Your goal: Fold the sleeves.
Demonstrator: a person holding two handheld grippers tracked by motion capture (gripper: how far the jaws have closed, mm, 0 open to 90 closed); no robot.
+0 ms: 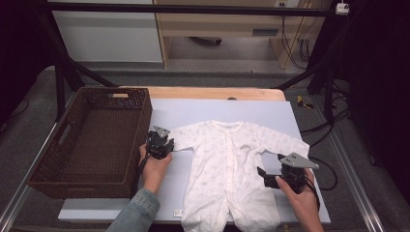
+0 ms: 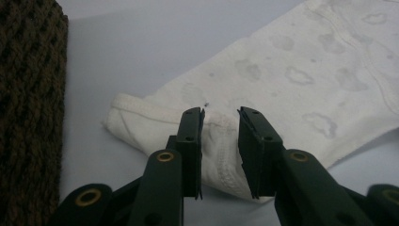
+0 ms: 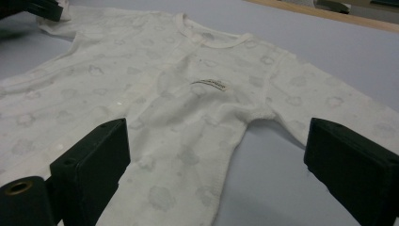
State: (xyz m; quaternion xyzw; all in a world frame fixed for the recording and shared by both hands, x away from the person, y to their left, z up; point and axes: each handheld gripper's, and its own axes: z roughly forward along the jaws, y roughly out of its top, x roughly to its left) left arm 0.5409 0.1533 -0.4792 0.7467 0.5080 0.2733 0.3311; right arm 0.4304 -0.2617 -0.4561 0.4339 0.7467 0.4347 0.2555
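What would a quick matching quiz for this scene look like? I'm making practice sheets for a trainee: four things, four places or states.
Things:
1. wicker basket
2. baby romper
3. left gripper
4. right gripper

States:
A. jaws wide apart beside the garment's side
B. spread flat on the mat
C. jaws narrowed around a sleeve cuff
D. dark brown, at the table's left

Pairs: 1-D, 2-B, 3-C, 4-A
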